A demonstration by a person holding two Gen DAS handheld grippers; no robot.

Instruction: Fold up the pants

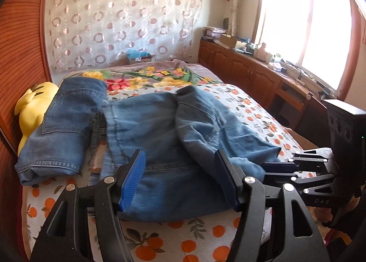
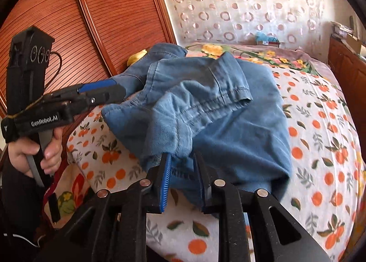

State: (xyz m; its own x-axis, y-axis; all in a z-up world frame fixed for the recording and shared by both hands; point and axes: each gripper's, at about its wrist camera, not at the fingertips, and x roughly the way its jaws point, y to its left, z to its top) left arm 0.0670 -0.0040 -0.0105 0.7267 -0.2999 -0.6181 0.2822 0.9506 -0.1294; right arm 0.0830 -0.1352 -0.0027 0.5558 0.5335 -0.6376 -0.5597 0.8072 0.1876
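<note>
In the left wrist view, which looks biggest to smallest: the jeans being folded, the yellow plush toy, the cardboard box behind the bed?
1. jeans
2. yellow plush toy, partly hidden
3. cardboard box, farthest away, so true size unsure

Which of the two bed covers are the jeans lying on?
The white cover with the orange fruit print, nearest the tongs. The flowered blanket lies farther back, by the curtain, with no jeans on it.

The room is lit by daylight from a large wooden-framed window (image 1: 304,26), which is blown out to white glare. Soft shadows are cast under the blue denim pants (image 1: 160,129). Straight lines are bowed by fisheye distortion, corners are vignetted black, and slight blur is seen.
</note>
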